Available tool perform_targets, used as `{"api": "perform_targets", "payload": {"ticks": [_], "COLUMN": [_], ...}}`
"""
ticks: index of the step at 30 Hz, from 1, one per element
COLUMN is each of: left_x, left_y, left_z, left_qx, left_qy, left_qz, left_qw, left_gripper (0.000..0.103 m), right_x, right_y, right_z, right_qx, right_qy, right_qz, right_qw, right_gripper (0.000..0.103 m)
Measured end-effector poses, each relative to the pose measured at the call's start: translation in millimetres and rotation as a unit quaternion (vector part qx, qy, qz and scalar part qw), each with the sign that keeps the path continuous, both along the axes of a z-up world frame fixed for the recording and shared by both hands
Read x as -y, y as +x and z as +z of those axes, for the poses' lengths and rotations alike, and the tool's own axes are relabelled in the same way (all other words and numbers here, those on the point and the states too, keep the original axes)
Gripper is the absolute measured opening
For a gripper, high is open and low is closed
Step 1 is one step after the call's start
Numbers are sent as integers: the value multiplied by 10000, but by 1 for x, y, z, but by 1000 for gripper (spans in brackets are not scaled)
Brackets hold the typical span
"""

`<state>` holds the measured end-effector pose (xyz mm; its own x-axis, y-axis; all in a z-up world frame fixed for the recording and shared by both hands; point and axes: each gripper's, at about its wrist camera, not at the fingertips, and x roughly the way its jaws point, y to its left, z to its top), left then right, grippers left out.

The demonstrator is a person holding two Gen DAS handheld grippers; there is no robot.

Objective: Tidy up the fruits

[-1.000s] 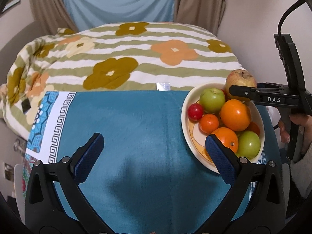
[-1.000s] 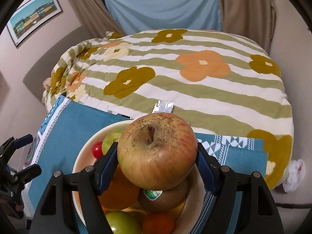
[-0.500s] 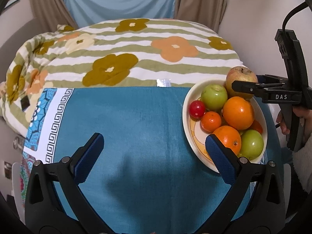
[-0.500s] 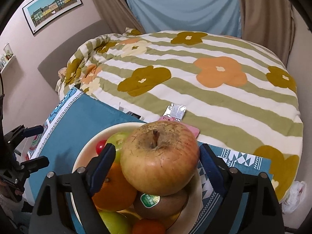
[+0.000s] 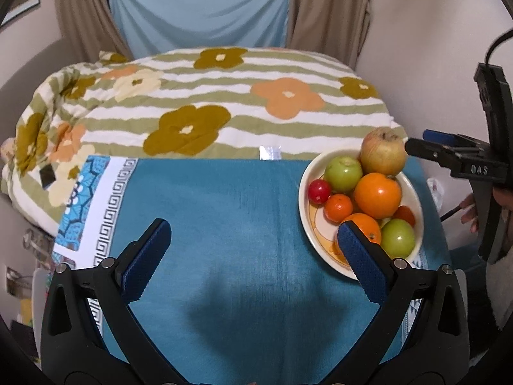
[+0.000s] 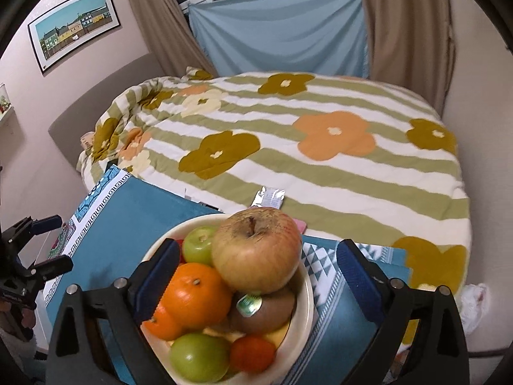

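A cream bowl (image 5: 304,205) stands on the right of the blue cloth (image 5: 224,224), piled with oranges, green fruit, a small red fruit and a kiwi (image 6: 266,311). A large yellow-red apple (image 5: 383,152) rests on top of the pile at the bowl's far side; it also shows in the right wrist view (image 6: 256,253). My right gripper (image 6: 256,256) is open, its blue pads apart on either side of the apple and clear of it. My left gripper (image 5: 253,234) is open and empty over the cloth, left of the bowl.
A flowered striped quilt (image 5: 208,112) covers the bed behind the cloth. A small foil packet (image 5: 270,152) lies at the quilt's near edge. Wall to the right, curtains behind. The cloth's patterned border (image 5: 96,199) runs along the left edge.
My right gripper has opened and let go of the apple, which now rests on the fruit pile. The gripper has drawn back and up. The left gripper has hardly moved.
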<state>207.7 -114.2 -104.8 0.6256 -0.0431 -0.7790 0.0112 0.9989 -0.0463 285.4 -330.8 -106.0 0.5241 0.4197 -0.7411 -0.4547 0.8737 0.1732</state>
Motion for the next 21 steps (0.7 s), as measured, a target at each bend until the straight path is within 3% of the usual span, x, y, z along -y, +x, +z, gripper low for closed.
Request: {"api": "perform_targets", "payload": {"ticks": [2, 12, 21], "left_x": [-4, -36, -74], "left_y": [-8, -59, -122], "left_z": [13, 78, 102], "left_qx": [122, 690, 819], "left_qy": [11, 111, 146], "left_qz": [-53, -157, -34], "left_qw": [9999, 9974, 9965], "left_gripper": [103, 103, 103], "right_x": [-5, -46, -82], "right_y": [-21, -119, -182], "right_z": [17, 84, 103], "right_qx": [162, 564, 278], "right_qy": [-96, -385, -235], "right_qz": [-144, -845, -1597], "right_qw": [9997, 9941, 9865], "right_gripper": [103, 103, 103]}}
